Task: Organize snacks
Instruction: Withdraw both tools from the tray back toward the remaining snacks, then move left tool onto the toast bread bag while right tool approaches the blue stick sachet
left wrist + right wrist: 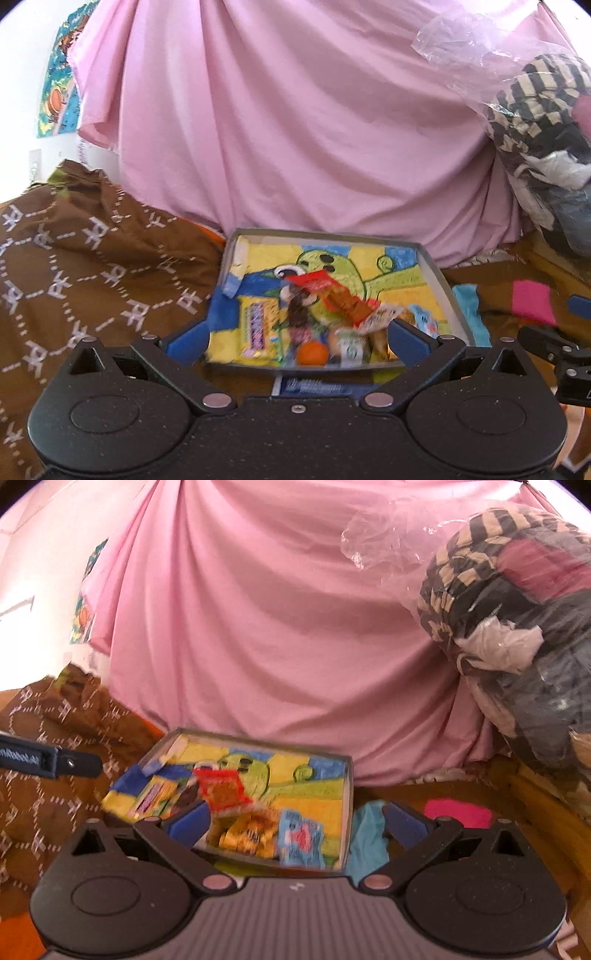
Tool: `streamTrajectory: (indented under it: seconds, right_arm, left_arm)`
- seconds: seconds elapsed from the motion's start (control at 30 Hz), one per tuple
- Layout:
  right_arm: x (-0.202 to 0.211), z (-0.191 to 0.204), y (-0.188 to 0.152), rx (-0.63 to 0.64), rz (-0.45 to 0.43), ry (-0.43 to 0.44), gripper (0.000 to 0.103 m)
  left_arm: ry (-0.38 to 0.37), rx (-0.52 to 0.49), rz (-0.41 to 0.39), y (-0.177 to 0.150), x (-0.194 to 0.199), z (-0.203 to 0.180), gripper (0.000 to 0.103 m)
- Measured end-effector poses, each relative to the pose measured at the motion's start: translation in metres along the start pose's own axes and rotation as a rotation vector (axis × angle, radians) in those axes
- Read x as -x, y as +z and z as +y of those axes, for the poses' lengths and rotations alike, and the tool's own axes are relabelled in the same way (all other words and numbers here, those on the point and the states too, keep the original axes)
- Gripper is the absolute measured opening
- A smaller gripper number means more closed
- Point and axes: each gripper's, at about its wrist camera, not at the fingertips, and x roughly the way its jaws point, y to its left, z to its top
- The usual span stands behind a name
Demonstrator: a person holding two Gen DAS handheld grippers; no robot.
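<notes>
Left wrist view: my left claw [297, 338] stands apart, both blue fingers spread, gripping nothing. Ahead of it lies a shallow box [445, 286], its floor lined with a bright drawing of a green figure. The snacks sit inside, heaped toward the near edge: a yellow bar wrapper [258, 328] by the near left corner, a dark packet [299, 314] beside it, a red-orange packet [332, 291] lying tilted across the middle, and a small orange round item [312, 352] touching the near wall. Further wrappers at the near right corner are blurred; I cannot tell what they are. A brown patterned cloth [74, 251] lies left of the box, a pink sheet [295, 129] hangs behind it, and a pink patch [533, 301] lies to the right.

Right wrist view: my right claw [295, 821] is likewise apart and empty. The box [349, 797] sits ahead and to the left, the red packet [219, 786] near its centre, a light blue packet [301, 832] at the near right corner. A turquoise cloth [369, 834] lies just beside the right wall. A clear bag of clothing [517, 627] is at far right.
</notes>
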Motion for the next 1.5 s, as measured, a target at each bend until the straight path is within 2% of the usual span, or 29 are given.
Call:
streamTrajectory:
  seconds: [0.1, 0.27, 0.6, 0.77, 1.2, 1.5]
  right_arm:
    - [0.015, 0.004, -0.013, -0.001, 0.054, 0.006, 0.103]
    - [0.03, 0.015, -0.038, -0.03, 0.173, 0.017, 0.103]
    - [0.037, 0.037, -0.074, -0.037, 0.322, 0.092, 0.103]
    - [0.033, 0.044, -0.079, -0.027, 0.354, 0.121, 0.103]
    - [0.014, 0.045, -0.083, -0.023, 0.366, 0.131, 0.103]
    - [-0.006, 0.04, -0.09, 0.029, 0.36, 0.133, 0.103]
  left_arm:
    - [0.003, -0.015, 0.026, -0.015, 0.018, 0.005, 0.102]
    - [0.01, -0.001, 0.114, -0.045, 0.035, 0.013, 0.102]
    - [0.025, -0.032, 0.228, -0.081, 0.038, 0.019, 0.102]
    - [0.033, -0.023, 0.263, -0.088, 0.033, 0.022, 0.102]
    - [0.011, -0.059, 0.285, -0.094, 0.016, 0.018, 0.102]
    - [-0.057, -0.027, 0.283, -0.094, -0.012, 0.011, 0.102]
